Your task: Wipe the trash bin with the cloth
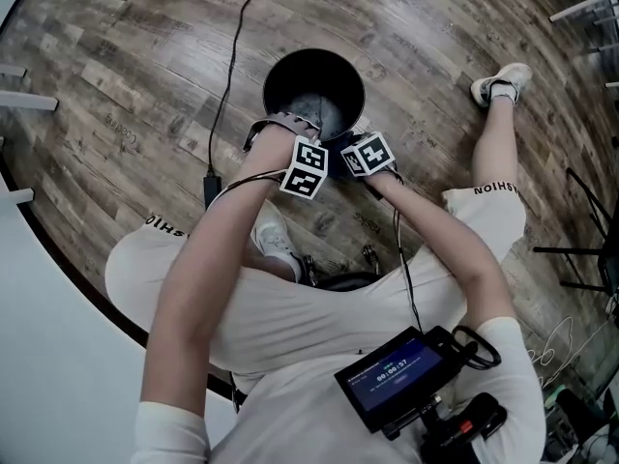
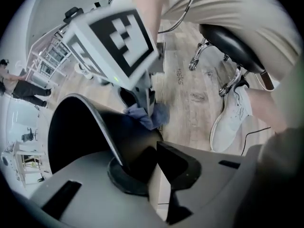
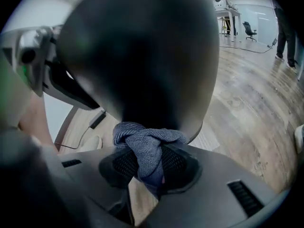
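The black trash bin [image 1: 314, 90] stands tilted on the wooden floor in front of the seated person. My left gripper [image 1: 290, 124] points down over the near rim, and in the left gripper view its jaws [image 2: 142, 160] are shut on the bin's thin wall [image 2: 80, 132]. My right gripper [image 1: 353, 141] sits just right of it against the bin's outer side. It is shut on a bunched blue-grey cloth [image 3: 145, 148], which presses on the dark bin wall [image 3: 142, 51]. The cloth [image 2: 147, 115] also shows under the right gripper's marker cube [image 2: 114, 37].
A black cable [image 1: 227, 95] runs across the floor to an adapter [image 1: 211, 189] left of the bin. The person's white shoes [image 1: 279, 240] [image 1: 503, 83] and a stool base [image 2: 223, 46] are close by. A screen device [image 1: 397, 375] hangs at the person's chest.
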The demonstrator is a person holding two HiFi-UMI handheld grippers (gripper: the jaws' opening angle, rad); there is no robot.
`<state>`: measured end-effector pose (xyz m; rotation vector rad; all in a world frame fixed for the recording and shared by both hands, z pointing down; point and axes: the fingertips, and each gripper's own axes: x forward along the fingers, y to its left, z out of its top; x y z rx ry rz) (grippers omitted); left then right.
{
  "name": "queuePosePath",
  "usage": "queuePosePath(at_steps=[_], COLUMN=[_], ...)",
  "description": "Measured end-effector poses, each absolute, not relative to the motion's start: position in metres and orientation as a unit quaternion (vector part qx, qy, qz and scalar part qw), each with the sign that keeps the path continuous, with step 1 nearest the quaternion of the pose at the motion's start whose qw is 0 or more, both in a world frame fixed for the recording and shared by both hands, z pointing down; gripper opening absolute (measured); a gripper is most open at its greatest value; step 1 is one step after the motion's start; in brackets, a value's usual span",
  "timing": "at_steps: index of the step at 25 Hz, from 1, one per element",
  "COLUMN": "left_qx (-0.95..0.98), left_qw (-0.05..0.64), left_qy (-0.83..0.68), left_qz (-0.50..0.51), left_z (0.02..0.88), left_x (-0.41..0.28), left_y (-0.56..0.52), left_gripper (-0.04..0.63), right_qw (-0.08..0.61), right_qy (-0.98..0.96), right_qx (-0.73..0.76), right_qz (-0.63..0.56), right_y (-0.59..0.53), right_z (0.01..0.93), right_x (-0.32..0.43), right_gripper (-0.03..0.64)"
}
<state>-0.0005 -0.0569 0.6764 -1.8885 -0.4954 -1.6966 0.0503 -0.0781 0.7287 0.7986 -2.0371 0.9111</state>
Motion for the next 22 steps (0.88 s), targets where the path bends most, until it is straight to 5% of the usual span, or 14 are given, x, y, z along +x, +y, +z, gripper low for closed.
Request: queuePosePath(at_steps=[5,11,22], left_qx=[-0.714,-0.719,-0.691], left_qw=[0.265,0.257,0.275], left_qy=[-0.176,-0.17,-0.199], left_qz=[-0.624,-0.623,-0.638], left_z=[0.677,0.677,0.676], left_x=[0.006,0.011,-0.012], left_y=[-0.056,-0.053,-0.054], left_gripper=[0.058,0.061,0.089], right_qw=[0.447,0.446,0.331], right_qy=[-0.776,-0.774,-0.848], right_qx=[0.296,0.31,0.309], right_qz=[0.332,0.327,0.275], right_y=[-0.074,-0.071,-0.073], right_z=[0.811,0.825,0.632], right_x=[0.054,0.063,0.06], right_gripper=[0.109,0.109,0.109])
